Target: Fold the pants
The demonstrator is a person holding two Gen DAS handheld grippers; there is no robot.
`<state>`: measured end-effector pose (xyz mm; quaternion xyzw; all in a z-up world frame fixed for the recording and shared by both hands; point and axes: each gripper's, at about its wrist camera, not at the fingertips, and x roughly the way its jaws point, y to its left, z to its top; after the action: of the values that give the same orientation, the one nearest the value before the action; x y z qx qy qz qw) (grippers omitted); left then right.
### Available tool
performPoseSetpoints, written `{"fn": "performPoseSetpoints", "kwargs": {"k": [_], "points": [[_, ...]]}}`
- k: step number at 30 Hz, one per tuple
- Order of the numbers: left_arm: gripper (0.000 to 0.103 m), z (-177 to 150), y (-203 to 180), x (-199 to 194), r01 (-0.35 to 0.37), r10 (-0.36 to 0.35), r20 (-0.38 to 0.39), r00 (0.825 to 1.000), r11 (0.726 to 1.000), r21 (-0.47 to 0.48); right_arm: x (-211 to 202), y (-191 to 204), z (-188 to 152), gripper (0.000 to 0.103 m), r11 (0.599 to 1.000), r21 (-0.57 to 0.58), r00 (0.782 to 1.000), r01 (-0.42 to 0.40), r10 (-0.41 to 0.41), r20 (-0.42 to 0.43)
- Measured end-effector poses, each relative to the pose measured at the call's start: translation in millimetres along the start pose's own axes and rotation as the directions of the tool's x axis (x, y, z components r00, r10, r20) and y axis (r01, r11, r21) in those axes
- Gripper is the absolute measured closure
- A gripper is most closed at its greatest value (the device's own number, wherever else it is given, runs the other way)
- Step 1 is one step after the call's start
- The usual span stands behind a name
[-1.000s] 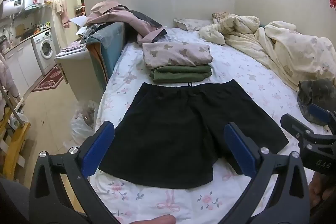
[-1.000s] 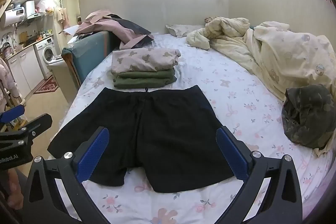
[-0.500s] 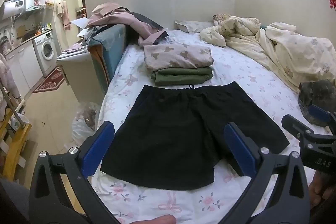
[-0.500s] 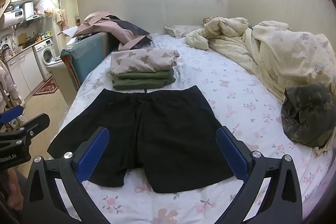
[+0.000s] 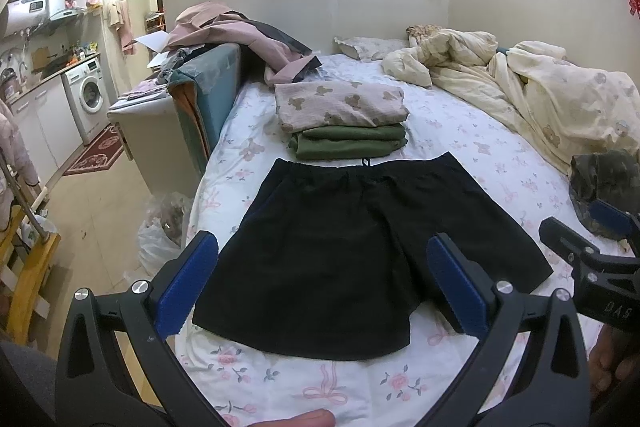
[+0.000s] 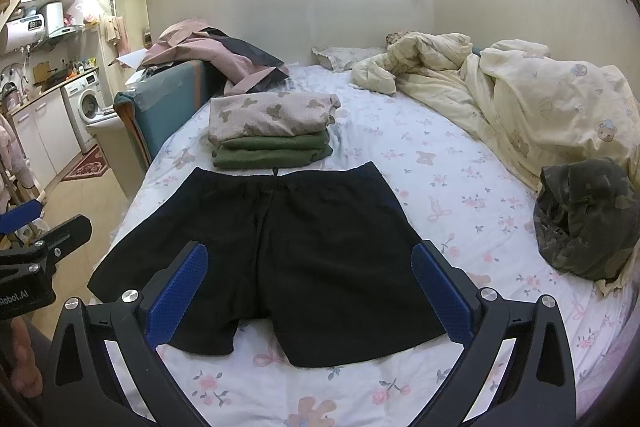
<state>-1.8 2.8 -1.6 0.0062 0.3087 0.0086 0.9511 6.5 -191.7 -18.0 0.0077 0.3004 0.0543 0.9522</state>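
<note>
Black shorts (image 5: pixel 348 239) lie spread flat on the floral bed sheet (image 5: pixel 460 147), waistband at the far side, leg hems toward me; they also show in the right wrist view (image 6: pixel 304 247). My left gripper (image 5: pixel 322 279) is open and empty, held above the near hem of the left leg. My right gripper (image 6: pixel 306 287) is open and empty, above the crotch and the near hems. Each gripper shows at the edge of the other's view: the right (image 5: pixel 592 259), the left (image 6: pixel 36 259).
A folded stack, bear-print cloth (image 5: pixel 340 105) on green cloth (image 5: pixel 348 143), lies just beyond the waistband. A camouflage garment (image 6: pixel 588 219) sits at the right. A crumpled duvet (image 6: pixel 520 99) fills the far right. The bed's left edge drops to the floor with a plastic bag (image 5: pixel 164 231).
Both grippers have drawn back and risen slightly, so the shorts sit a little farther away in both views. Nothing on the bed has moved.
</note>
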Motion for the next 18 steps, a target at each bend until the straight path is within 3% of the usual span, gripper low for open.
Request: {"fn": "performPoseSetpoints", "kwargs": {"k": [18], "points": [[0.0, 0.9, -1.8, -0.3, 0.001, -0.001, 0.006, 1.0, 1.0, 0.002, -0.4, 0.7, -0.6, 0.0, 1.0, -0.003, 1.0, -0.002, 0.002, -0.001]]}}
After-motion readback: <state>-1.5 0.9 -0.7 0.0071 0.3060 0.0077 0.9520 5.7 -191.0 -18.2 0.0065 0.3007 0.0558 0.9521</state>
